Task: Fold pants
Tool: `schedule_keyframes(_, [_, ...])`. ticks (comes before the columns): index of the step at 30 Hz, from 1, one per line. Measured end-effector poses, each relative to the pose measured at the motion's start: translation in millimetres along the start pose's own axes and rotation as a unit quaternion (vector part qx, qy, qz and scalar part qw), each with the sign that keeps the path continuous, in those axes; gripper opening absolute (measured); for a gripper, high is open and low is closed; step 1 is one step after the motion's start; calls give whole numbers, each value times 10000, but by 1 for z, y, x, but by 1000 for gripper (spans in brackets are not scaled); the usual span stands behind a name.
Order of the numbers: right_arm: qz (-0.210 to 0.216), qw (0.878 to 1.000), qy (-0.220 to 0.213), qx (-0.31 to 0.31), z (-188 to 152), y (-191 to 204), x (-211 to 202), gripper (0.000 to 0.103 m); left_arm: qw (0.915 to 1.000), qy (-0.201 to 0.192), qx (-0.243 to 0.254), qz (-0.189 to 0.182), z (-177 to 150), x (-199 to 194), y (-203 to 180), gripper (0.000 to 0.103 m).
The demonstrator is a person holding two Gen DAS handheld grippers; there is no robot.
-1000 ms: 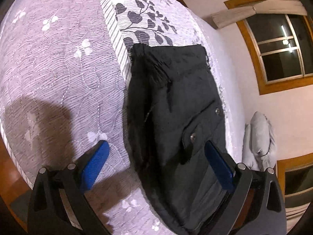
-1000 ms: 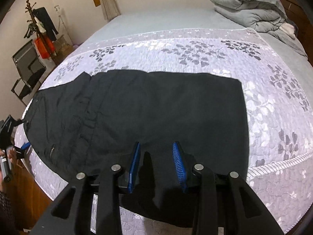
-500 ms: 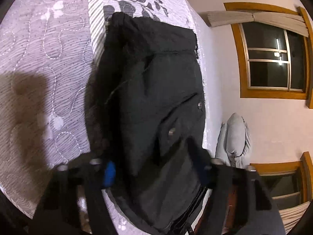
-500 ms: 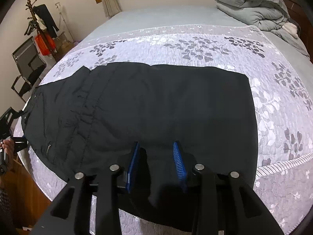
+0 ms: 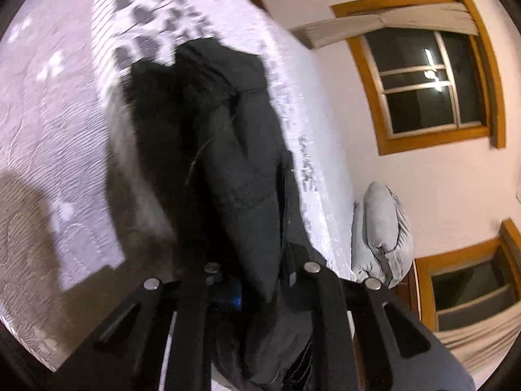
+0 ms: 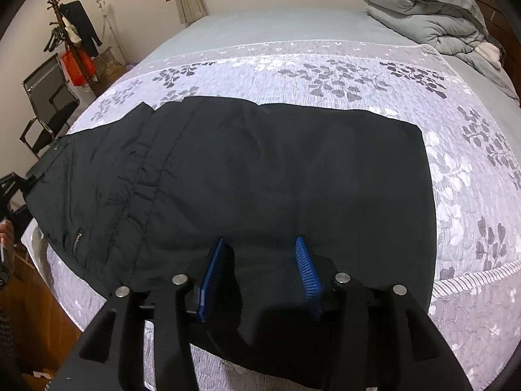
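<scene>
The left gripper (image 5: 257,280) has just closed, pinching the black pants (image 6: 260,176) (picture blurry). The right gripper (image 6: 259,270) is opening wider over them on the bed (image 6: 325,75).

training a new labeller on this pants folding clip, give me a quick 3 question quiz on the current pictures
1. True or false: the black pants lie on a bare wooden floor.
2. Which gripper has its jaws closed on the fabric? A) left gripper B) right gripper C) both
3. Fill in: the grey folded duvet sits at the far ______ corner of the bed in the right wrist view.

Key
1. False: they lie on the patterned bedspread.
2. A: the left jaws have just been closing, with the pants' end bunched between them; the right jaws have just been opening and stand apart over the near edge.
3. right
</scene>
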State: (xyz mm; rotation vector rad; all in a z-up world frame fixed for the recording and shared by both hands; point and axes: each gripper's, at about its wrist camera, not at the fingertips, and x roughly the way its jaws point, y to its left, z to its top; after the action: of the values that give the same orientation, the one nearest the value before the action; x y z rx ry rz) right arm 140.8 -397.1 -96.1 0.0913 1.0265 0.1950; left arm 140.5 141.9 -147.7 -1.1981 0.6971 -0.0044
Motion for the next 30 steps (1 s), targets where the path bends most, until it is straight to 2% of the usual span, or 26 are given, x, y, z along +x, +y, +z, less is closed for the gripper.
schedule_keyframes(3, [15, 10000, 5, 4, 0, 0, 0, 47, 9985, -110, 542, -39, -8, -2, -28, 15])
schedule_keyframes(4, [24, 10000, 5, 14, 0, 0, 0, 47, 9961, -130, 874, -69, -14, -3, -44, 15])
schedule_keyframes(8, [84, 9999, -7, 78, 0, -2, -1, 47, 9788, -95, 2047, -27, -33, -4, -94, 16])
schedule_keyframes(9, [102, 9999, -12, 101, 0, -3, -1, 47, 9710, -42, 2390, -29, -43, -2, -110, 16])
schedule_keyframes(12, [165, 9998, -29, 148, 1, -6, -2, 47, 9533, 53, 3021, 42, -68, 3, -138, 18])
schedule_keyframes(15, [225, 9995, -51, 195, 1, -8, -4, 47, 9287, 204, 3696, 202, -97, 14, -165, 20])
schedule_keyframes(17, [269, 9993, -64, 245, 1, -11, -5, 47, 9155, 305, 4002, 282, -117, 18, -174, 21])
schedule_keyframes(19, [325, 9989, -84, 321, 0, -14, -6, 47, 8986, 412, 4351, 382, -134, 31, -185, 22])
schedule_keyframes(22, [379, 9984, -114, 409, 0, -19, -8, 47, 8783, 621, 4718, 451, -157, 46, -192, 25])
schedule_keyframes(24, [422, 9979, -135, 479, 0, -23, -9, 47, 8682, 746, 4880, 498, -169, 55, -194, 26])
schedule_keyframes(26, [454, 9974, -152, 535, 0, -26, -10, 47, 8522, 913, 5122, 547, -186, 66, -196, 27])
schedule_keyframes(30, [509, 9964, -192, 643, 0, -32, -13, 47, 8272, 1280, 5439, 591, -215, 86, -194, 29])
